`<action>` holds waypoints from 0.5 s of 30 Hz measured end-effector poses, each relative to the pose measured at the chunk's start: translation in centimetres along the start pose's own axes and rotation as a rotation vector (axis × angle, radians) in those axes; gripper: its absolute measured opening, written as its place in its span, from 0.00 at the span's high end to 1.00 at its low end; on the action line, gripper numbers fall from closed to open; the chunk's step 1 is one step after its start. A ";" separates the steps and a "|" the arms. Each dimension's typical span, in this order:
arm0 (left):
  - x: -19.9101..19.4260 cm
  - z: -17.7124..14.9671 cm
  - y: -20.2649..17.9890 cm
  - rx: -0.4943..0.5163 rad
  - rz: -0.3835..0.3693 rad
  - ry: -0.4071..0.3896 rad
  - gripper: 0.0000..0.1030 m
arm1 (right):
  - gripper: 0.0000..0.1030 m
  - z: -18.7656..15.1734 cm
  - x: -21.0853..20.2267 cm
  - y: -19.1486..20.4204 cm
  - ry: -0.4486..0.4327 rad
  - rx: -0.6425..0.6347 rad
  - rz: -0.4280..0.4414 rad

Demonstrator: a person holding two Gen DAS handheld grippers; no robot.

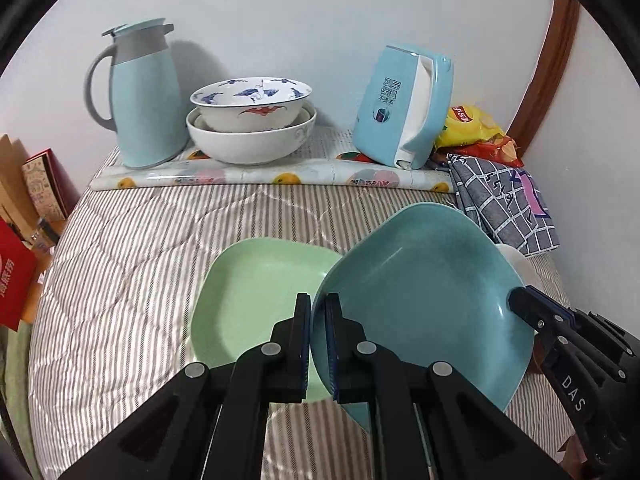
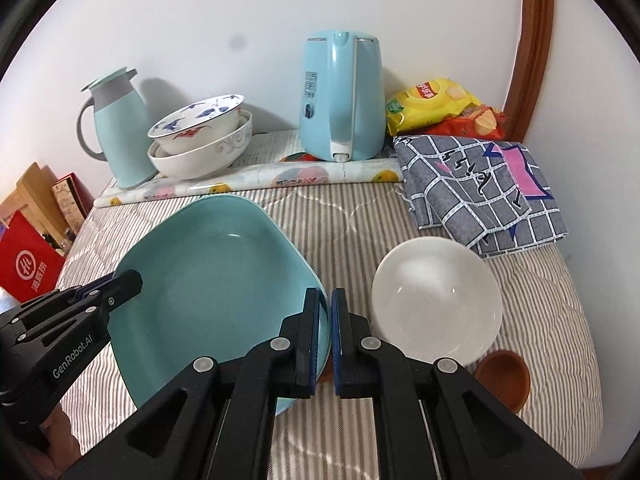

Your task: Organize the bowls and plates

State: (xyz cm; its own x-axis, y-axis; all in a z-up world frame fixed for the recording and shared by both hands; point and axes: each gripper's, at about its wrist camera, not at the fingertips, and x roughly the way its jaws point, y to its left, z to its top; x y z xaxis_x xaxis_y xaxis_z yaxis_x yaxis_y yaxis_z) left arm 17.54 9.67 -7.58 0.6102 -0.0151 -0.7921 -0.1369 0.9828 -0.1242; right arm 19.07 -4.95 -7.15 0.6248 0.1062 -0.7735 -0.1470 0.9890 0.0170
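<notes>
A teal square plate [image 1: 424, 300] is held tilted above the striped bed between both grippers. My left gripper [image 1: 318, 340] is shut on its left rim. My right gripper [image 2: 329, 336] is shut on its right rim [image 2: 324, 320]; the plate fills the left of the right wrist view [image 2: 216, 292]. A light green square plate [image 1: 256, 300] lies flat on the bed, below and left of the teal one. A white bowl [image 2: 436, 300] sits right of my right gripper, with a small brown dish [image 2: 504, 376] beside it. Two stacked bowls [image 1: 250, 120] stand at the back.
At the back stand a teal thermos jug [image 1: 140, 92] and a blue kettle [image 1: 404, 108] on a fruit-print mat [image 1: 272, 178]. Snack bags [image 2: 440, 104] and a grey checked cloth [image 2: 476, 188] lie at the right. Boxes [image 1: 24, 216] stand off the left edge.
</notes>
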 end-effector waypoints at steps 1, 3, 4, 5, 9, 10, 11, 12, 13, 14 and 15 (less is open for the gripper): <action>-0.2 -0.2 0.2 -0.002 0.000 -0.001 0.92 | 0.94 -0.3 -0.2 0.2 -0.001 0.000 0.000; -0.6 -0.7 0.4 -0.002 -0.001 -0.003 0.92 | 0.94 -0.7 -0.6 0.4 -0.005 -0.001 0.000; -0.7 -0.8 0.4 -0.002 0.000 -0.004 0.92 | 0.94 -0.9 -0.8 0.5 -0.007 0.000 0.001; -0.9 -1.0 0.5 -0.001 0.000 -0.005 0.92 | 0.94 -1.1 -0.9 0.6 -0.008 0.001 0.002; -1.2 -1.6 0.8 -0.004 0.004 -0.006 0.92 | 0.94 -1.7 -1.3 1.1 -0.010 0.001 -0.001; -1.3 -1.7 0.9 -0.005 0.006 -0.006 0.92 | 0.94 -1.7 -1.3 1.1 -0.011 0.001 0.000; -1.4 -1.9 1.1 -0.006 0.007 -0.007 0.92 | 0.94 -1.8 -1.4 1.3 -0.010 -0.002 -0.001; -1.5 -1.9 1.3 -0.009 0.008 -0.007 0.92 | 0.94 -1.9 -1.3 1.5 -0.009 -0.007 -0.002; -1.6 -2.1 1.5 -0.014 0.009 -0.008 0.92 | 0.94 -2.1 -1.4 1.7 -0.007 -0.010 -0.003; -1.7 -2.1 1.6 -0.017 0.009 -0.008 0.92 | 0.94 -2.2 -1.4 1.9 -0.006 -0.016 -0.003; -1.8 -2.3 1.9 -0.024 0.009 -0.010 0.92 | 0.94 -2.3 -1.5 2.2 -0.008 -0.022 -0.003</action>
State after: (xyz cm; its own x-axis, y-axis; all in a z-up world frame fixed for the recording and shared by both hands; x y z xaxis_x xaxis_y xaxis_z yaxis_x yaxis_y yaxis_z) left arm 14.41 11.14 -7.72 0.6168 -0.0041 -0.7871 -0.1614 0.9781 -0.1316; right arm 16.08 -3.20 -7.36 0.6312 0.1041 -0.7686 -0.1620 0.9868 0.0007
